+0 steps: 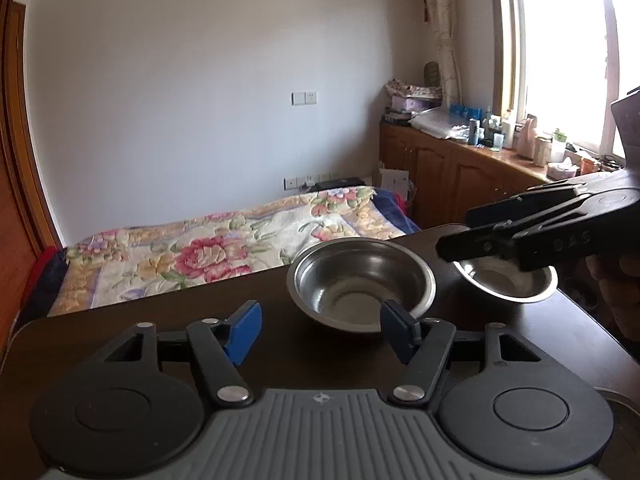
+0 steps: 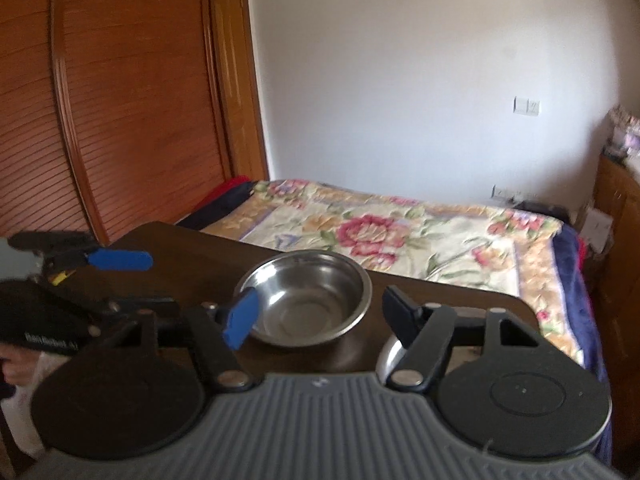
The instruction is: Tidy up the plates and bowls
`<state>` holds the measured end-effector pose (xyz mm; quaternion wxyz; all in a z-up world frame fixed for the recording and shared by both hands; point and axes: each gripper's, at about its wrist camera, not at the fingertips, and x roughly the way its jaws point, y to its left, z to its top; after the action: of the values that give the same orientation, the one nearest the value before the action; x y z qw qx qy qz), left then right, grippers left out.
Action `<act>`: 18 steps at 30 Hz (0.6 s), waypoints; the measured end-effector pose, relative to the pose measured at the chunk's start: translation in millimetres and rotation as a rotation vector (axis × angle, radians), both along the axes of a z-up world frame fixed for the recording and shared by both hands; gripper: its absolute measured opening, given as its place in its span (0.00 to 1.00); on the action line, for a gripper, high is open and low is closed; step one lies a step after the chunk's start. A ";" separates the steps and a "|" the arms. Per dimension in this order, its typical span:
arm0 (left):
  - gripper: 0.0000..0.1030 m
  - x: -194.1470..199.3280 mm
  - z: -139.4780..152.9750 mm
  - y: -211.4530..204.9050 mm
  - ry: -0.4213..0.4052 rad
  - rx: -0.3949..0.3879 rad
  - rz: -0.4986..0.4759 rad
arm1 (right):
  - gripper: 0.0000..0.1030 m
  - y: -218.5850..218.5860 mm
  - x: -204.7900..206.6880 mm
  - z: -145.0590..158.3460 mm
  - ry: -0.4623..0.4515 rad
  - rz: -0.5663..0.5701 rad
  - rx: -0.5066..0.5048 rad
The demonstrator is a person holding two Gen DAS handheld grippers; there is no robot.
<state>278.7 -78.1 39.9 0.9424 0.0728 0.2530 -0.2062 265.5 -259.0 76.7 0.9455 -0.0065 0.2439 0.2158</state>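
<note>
A large steel bowl (image 1: 360,284) stands upright on the dark table (image 1: 240,288). My left gripper (image 1: 322,332) is open just short of it, its right blue pad (image 1: 400,332) overlapping the bowl's near rim, with nothing between the pads. To the right sits a smaller steel bowl (image 1: 508,280), and my right gripper (image 1: 454,232) hovers over its near rim. In the right wrist view the right gripper (image 2: 320,320) is open, with the large bowl (image 2: 308,300) ahead of its pads. The small bowl (image 2: 387,356) shows only as a rim under the right finger. The left gripper (image 2: 156,282) enters from the left.
Beyond the table's far edge is a bed with a floral quilt (image 1: 200,252). A wooden cabinet (image 1: 460,176) with bottles and boxes on top runs under the window at the right. A slatted wooden wardrobe (image 2: 120,120) stands at the left. A hand (image 2: 16,368) holds the left gripper.
</note>
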 end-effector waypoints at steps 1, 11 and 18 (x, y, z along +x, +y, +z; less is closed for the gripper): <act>0.88 5.3 -1.6 -0.5 0.012 -0.001 0.000 | 0.65 1.3 5.6 -2.0 0.013 0.003 -0.004; 0.83 45.8 -13.6 -4.2 0.094 -0.024 0.001 | 0.61 8.9 49.5 -19.2 0.141 0.006 -0.039; 0.73 63.6 -16.0 -9.7 0.111 -0.014 0.014 | 0.59 8.8 65.4 -27.5 0.198 0.007 -0.028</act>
<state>342.3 -87.8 23.9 0.9288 0.0529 0.3042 -0.2051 330.9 -250.2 49.2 0.9159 0.0010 0.3391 0.2150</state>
